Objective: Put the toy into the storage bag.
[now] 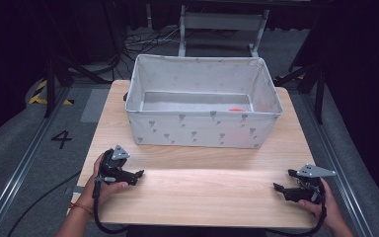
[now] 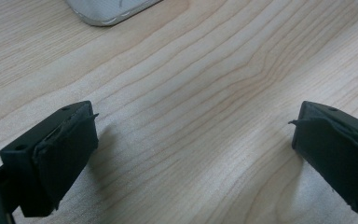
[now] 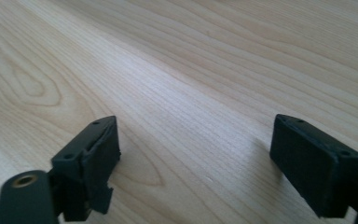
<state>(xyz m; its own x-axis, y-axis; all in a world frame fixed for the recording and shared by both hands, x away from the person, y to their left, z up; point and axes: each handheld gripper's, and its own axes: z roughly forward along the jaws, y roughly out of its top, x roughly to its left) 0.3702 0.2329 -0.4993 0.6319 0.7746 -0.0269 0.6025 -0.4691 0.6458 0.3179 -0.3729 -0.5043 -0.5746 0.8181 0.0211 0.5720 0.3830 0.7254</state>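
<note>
Wooden table (image 1: 202,192): left gripper (image 1: 137,175), right gripper (image 1: 282,180) both wide open, empty; fabric bin (image 1: 202,129) beyond.

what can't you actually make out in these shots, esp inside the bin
- Orange thing in the fabric bin, high view: the near wall hides most of it, too small to identify.
- Bin floor, high view: its near strip is hidden behind that wall.
- Bin, left gripper view: the top edge cuts off everything except one corner.
- Left gripper and right gripper: open with nothing between them; the hands cover their bodies.
</note>
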